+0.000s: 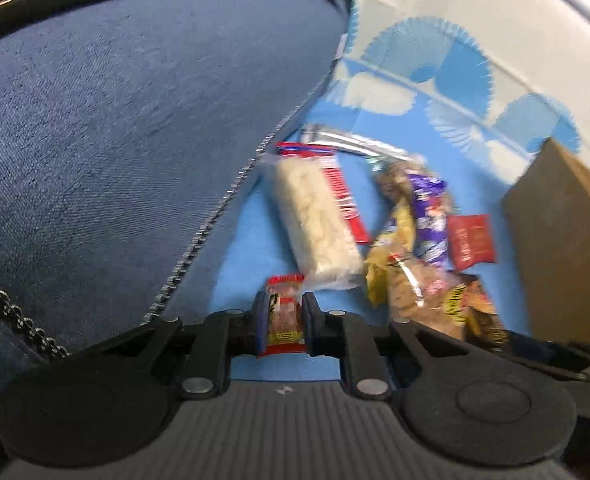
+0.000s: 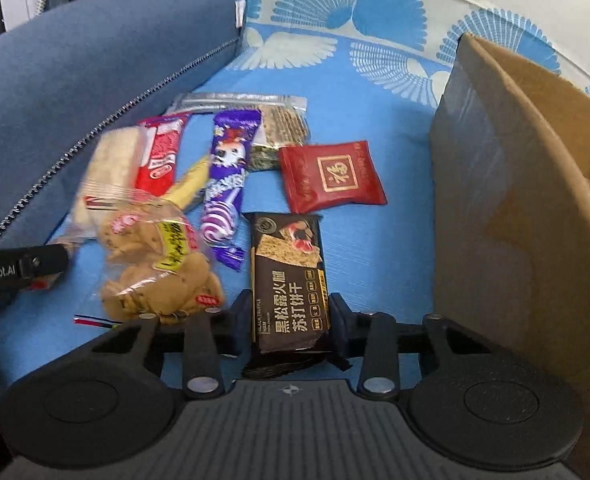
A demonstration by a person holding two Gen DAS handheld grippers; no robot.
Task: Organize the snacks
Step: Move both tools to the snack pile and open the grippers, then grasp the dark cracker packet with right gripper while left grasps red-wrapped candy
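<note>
The left hand-held gripper (image 1: 283, 316) clamps a small red snack packet (image 1: 283, 312) above a blue sheet (image 2: 375, 240), while the right hand-held gripper (image 2: 291, 316) grips a dark cracker pack (image 2: 289, 280). Other snacks lie heaped between a denim cushion (image 1: 135, 120) and a cardboard box (image 2: 515, 200), among them a purple lollipop wrapper (image 2: 229, 172) and a red pouch (image 2: 331, 176).

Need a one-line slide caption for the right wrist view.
Right gripper clamps a dark cracker packet beside a cardboard box, loose snacks spread on the blue cloth.
</note>
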